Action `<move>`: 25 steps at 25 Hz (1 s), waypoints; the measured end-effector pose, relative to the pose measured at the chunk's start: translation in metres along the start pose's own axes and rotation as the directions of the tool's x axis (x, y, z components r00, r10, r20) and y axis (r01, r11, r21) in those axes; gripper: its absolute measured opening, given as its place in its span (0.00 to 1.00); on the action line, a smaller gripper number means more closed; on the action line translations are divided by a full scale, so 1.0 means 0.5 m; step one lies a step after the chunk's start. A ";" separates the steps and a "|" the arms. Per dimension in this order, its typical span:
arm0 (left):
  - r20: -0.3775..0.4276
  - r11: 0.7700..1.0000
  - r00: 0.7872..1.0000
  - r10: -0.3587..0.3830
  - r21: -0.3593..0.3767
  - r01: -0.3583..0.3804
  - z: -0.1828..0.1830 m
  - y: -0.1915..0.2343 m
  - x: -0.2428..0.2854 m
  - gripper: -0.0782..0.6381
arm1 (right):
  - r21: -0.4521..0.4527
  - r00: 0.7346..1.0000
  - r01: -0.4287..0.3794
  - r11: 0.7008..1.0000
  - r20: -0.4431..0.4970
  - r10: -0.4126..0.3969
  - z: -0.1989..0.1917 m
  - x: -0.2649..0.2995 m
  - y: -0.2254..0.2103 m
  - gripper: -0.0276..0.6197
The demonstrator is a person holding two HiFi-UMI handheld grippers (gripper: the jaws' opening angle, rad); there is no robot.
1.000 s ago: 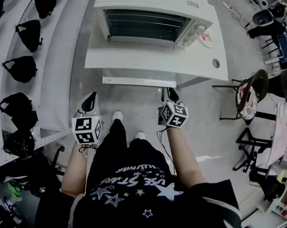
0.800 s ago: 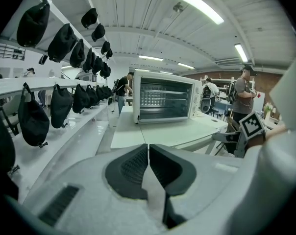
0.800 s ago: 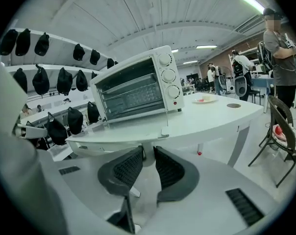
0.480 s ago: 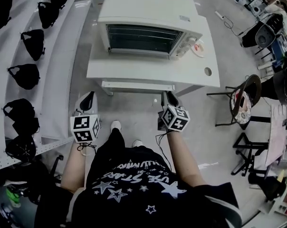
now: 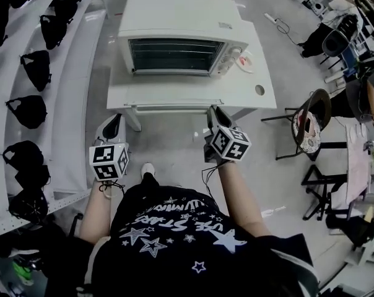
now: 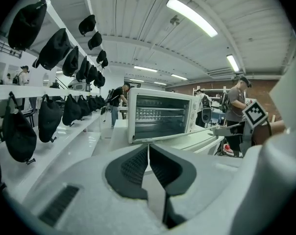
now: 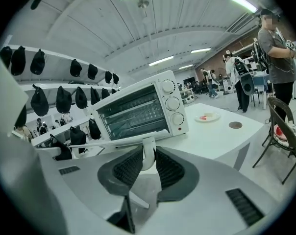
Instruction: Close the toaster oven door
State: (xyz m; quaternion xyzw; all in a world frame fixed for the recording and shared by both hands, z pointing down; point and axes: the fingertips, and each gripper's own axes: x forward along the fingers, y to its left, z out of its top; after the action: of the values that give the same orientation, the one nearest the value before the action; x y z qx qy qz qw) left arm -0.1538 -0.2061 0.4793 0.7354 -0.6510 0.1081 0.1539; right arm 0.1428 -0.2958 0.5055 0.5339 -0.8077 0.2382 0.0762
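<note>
The white toaster oven (image 5: 174, 39) stands on a white table (image 5: 255, 79). Its glass door (image 5: 174, 93) hangs open, lying flat toward me, with the white handle bar (image 5: 171, 108) along its front edge. My right gripper (image 5: 212, 112) is at the handle's right end. In the right gripper view its dark pads (image 7: 168, 168) are shut on the handle's white end post (image 7: 147, 153), and the handle bar (image 7: 106, 144) runs off to the left. My left gripper (image 5: 116, 124) hangs left of the table, apart from the door. Its pads (image 6: 135, 164) are pressed together with nothing between them.
White shelves (image 5: 75, 104) with several black caps (image 5: 27, 111) run along the left. A small plate (image 5: 246, 60) and a round hole (image 5: 259, 90) are on the table right of the oven. A chair (image 5: 311, 125) and people stand at the right.
The head view has shifted, so the oven and table sit further left and lower in the picture. Both grippers have risen a little. The right gripper stays at the handle's right end.
</note>
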 end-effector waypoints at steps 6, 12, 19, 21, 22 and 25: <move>0.017 1.000 0.999 -0.029 -0.002 0.029 0.020 -0.001 0.021 0.15 | -0.014 1.000 0.019 1.000 0.007 -0.019 0.048 0.001 0.006 0.17; 0.030 0.999 0.999 -0.045 -0.005 0.045 0.036 0.014 0.038 0.15 | 0.003 0.999 0.008 1.000 0.034 -0.008 0.107 0.011 0.016 0.17; 0.049 0.997 0.996 -0.074 0.008 0.073 0.064 0.027 0.062 0.15 | 0.001 0.997 0.011 1.000 0.072 -0.011 0.183 0.036 0.027 0.17; 0.055 0.997 0.995 -0.079 0.007 0.079 0.073 0.032 0.069 0.15 | -0.001 0.997 0.017 1.000 0.072 -0.016 0.200 0.044 0.028 0.17; 0.057 0.997 0.995 -0.082 0.007 0.082 0.077 0.035 0.073 0.15 | -0.001 0.997 0.018 1.000 0.073 -0.018 0.207 0.048 0.028 0.17; 0.064 0.996 0.994 -0.093 0.012 0.092 0.088 0.043 0.085 0.15 | 0.004 0.997 0.014 1.000 0.081 -0.014 0.230 0.060 0.034 0.17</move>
State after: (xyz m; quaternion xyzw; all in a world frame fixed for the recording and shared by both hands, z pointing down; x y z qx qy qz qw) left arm -0.1713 -0.2640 0.4554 0.7687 -0.6203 0.0798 0.1343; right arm 0.1301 -0.3688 0.4111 0.5489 -0.8059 0.2171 0.0444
